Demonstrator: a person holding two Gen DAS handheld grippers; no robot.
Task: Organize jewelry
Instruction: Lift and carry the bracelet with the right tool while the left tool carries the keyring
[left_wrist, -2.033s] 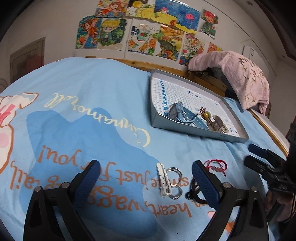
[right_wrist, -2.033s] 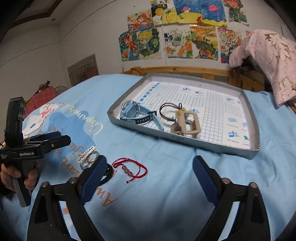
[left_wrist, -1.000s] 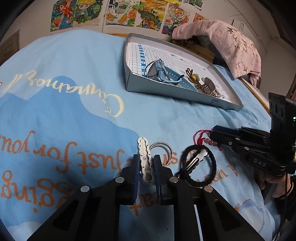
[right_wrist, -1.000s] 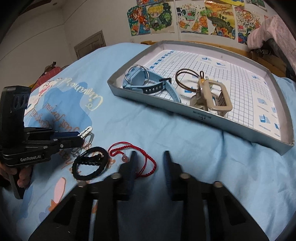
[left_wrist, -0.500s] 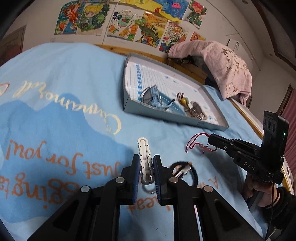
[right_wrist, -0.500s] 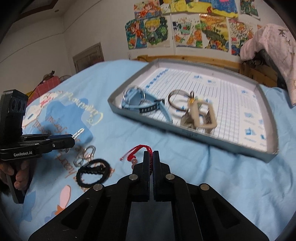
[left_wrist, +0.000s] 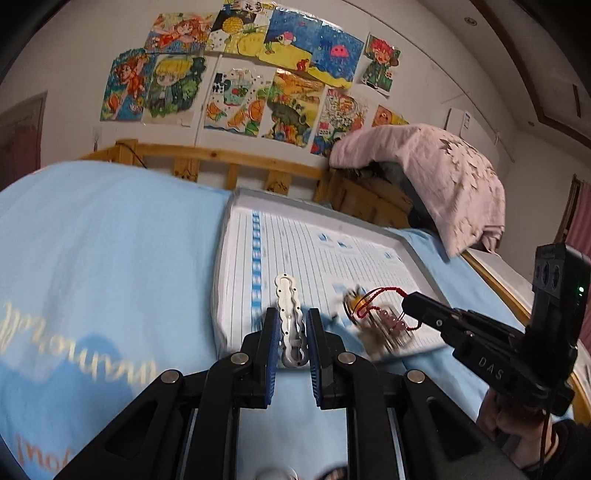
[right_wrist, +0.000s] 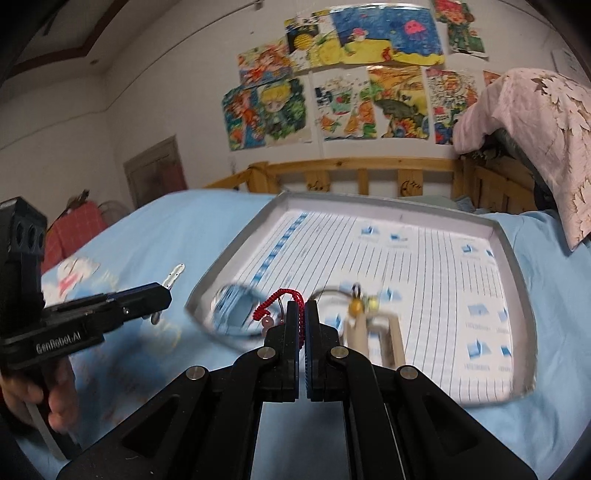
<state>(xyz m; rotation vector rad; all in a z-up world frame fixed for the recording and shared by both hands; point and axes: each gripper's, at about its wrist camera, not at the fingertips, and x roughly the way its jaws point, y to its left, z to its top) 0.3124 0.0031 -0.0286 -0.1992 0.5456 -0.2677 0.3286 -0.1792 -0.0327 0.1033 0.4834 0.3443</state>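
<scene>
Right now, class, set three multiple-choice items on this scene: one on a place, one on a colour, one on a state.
1. Where does the grid-lined tray sit?
A. on the blue bedsheet
B. on the floor
C. on a wooden desk

2. What colour is the cord bracelet in the right hand-held gripper?
A. green
B. red
C. yellow

3. How is the left hand-held gripper?
A. wide open, empty
B. shut on nothing
C. shut on the white hair clip

Key: 1 A, the sheet surrounds the tray; 2 B, red loops hang from the closed fingers; 3 C, both pads press the clip's sides.
</scene>
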